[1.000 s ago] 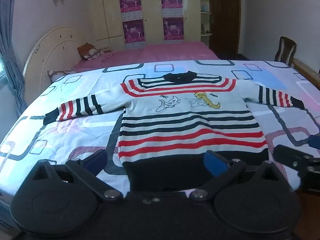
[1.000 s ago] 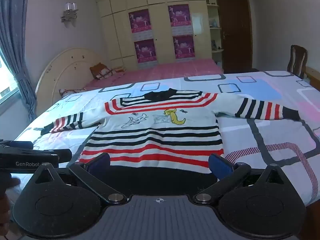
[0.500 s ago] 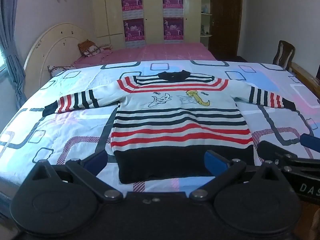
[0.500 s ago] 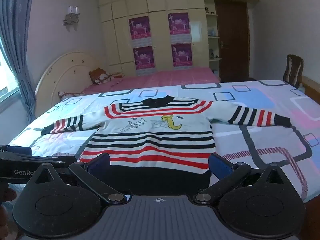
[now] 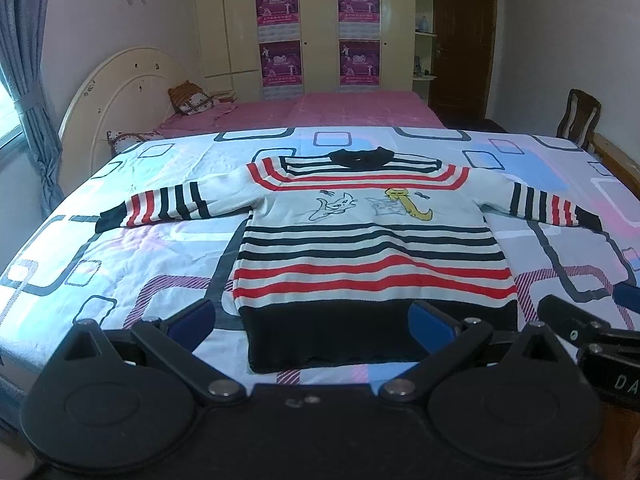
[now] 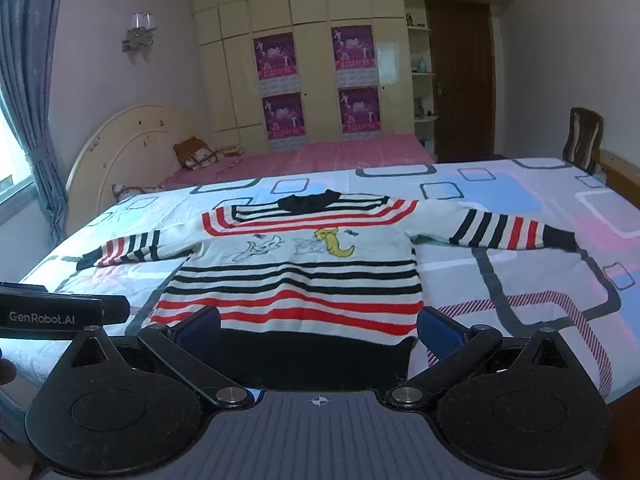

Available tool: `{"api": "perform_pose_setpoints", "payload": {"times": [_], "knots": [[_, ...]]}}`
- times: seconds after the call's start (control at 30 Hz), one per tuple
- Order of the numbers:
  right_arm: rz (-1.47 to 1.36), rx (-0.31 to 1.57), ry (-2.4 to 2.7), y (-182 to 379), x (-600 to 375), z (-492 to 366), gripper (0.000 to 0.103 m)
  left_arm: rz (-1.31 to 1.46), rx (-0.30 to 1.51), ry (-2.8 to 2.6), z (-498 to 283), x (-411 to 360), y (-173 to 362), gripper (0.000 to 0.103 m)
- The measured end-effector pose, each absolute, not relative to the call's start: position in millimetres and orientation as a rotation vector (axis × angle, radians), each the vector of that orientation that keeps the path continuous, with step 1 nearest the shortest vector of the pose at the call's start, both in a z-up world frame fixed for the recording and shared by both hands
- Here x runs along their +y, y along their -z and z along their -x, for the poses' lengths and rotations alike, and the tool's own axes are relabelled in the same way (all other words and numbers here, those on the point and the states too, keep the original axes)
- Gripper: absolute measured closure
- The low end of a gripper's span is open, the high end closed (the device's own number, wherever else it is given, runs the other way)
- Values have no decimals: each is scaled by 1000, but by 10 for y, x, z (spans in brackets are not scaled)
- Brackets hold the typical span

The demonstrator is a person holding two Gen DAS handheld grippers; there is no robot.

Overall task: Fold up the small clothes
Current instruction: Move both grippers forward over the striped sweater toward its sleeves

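Note:
A small white sweater (image 5: 368, 240) (image 6: 296, 272) with red and black stripes, a black hem and cartoon animals on the chest lies flat, face up, on the bed, both sleeves spread out sideways. My left gripper (image 5: 312, 322) hovers open just short of the black hem, nothing between its blue pads. My right gripper (image 6: 318, 326) is open too, held above the hem's near edge. Each gripper shows at the edge of the other's view: the right one (image 5: 588, 328) at the right, the left one (image 6: 60, 314) at the left.
The bed (image 5: 120, 264) wears a pale quilt with rounded-square patterns. Behind it lies a pink-covered bed (image 5: 320, 114) with pillows and a cream headboard (image 5: 116, 100). A wooden chair (image 5: 578, 118) stands at the far right, near a dark door. Curtains hang at the left.
Both grippers have pulled back and risen from the hem, so more of the sweater and the quilt in front of it shows. The sweater has not moved.

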State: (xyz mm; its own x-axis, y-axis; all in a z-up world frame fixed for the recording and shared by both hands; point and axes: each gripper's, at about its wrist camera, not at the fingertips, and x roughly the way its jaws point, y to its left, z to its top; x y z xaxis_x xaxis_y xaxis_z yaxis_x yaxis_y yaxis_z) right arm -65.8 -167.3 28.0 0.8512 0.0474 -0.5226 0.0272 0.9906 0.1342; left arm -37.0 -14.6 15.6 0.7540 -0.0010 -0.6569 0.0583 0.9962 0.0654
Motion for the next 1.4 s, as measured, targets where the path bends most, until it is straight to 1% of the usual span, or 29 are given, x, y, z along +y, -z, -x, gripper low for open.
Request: {"api": "perform_pose_setpoints", "payload": {"times": [1.4], "knots": [[-181,555,-10,-247,-1823,567,0,-72,733,13,264,-147,-114,0]]}}
